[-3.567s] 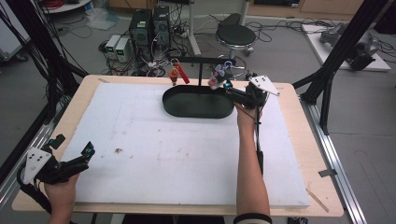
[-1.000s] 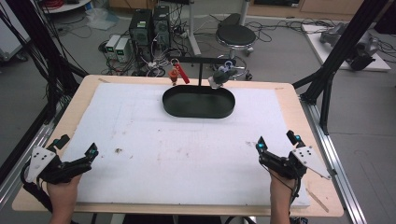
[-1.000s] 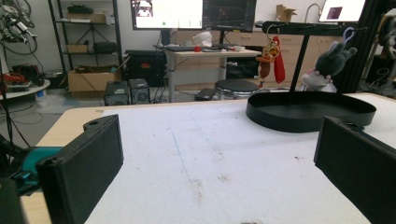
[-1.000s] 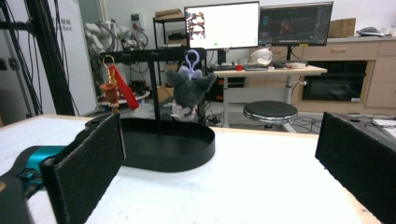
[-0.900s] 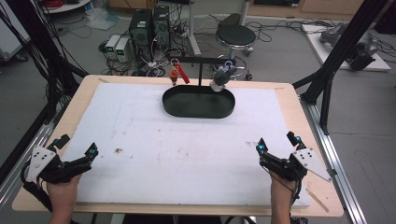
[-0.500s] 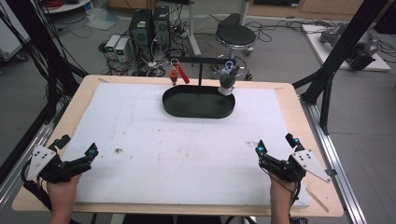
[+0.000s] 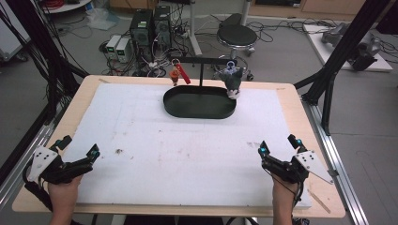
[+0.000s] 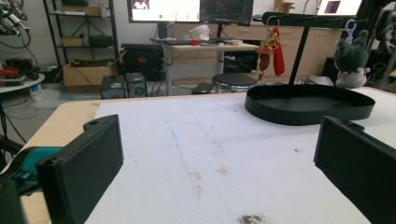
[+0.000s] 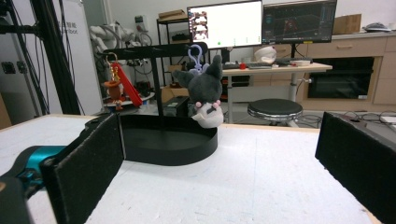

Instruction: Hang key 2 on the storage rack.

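The plush keychain [image 7: 232, 79] hangs by its blue clip from the right end of the black rack bar [image 7: 204, 60], tilted, its pale underside just above the rim of the black tray [image 7: 199, 111]. In the right gripper view it lies ahead and slightly left of the jaws, well apart from them. A red keychain [image 7: 178, 75] hangs from the other end of the same bar, farther left from that gripper.

The right gripper [image 7: 278, 149] rests at the near right edge of the white mat [image 7: 187, 150], jaws spread wide with nothing between them. The left gripper [image 7: 78, 151] sits at the near left edge, its jaws likewise parted and empty; from it the tray and both hanging items stand far ahead and to the right.

Judgement: with both items on the bar, the hanging work appears complete, and both grippers sit at what looks like a rest position. No step is actively in hand. If anything remains, it is only to confirm that the plush sits securely; its tilt suggests it may be swinging, though that cannot be settled here. Any further approach would call for a long forward reach from the right gripper, coming in below the bar to avoid knocking the clip.
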A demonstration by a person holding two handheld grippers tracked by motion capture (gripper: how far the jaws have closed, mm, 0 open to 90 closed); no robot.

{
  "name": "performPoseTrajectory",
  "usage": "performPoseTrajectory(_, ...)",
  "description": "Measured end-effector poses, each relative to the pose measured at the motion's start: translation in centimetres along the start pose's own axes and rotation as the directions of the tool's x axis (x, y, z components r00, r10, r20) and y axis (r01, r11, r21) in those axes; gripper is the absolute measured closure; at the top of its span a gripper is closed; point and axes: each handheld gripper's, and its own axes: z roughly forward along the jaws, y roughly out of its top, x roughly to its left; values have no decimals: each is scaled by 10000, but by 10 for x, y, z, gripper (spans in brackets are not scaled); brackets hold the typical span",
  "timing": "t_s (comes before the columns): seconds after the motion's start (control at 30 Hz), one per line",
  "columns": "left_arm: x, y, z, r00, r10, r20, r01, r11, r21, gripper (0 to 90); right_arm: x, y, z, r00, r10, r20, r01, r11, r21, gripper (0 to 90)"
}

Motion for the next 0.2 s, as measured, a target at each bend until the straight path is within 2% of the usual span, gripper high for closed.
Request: performPoseTrajectory(0.2,-2,-1,0,10000,43,22,-43,10000,64,17,0,1,-1,10000,2,-39,-2,10000,16,6)
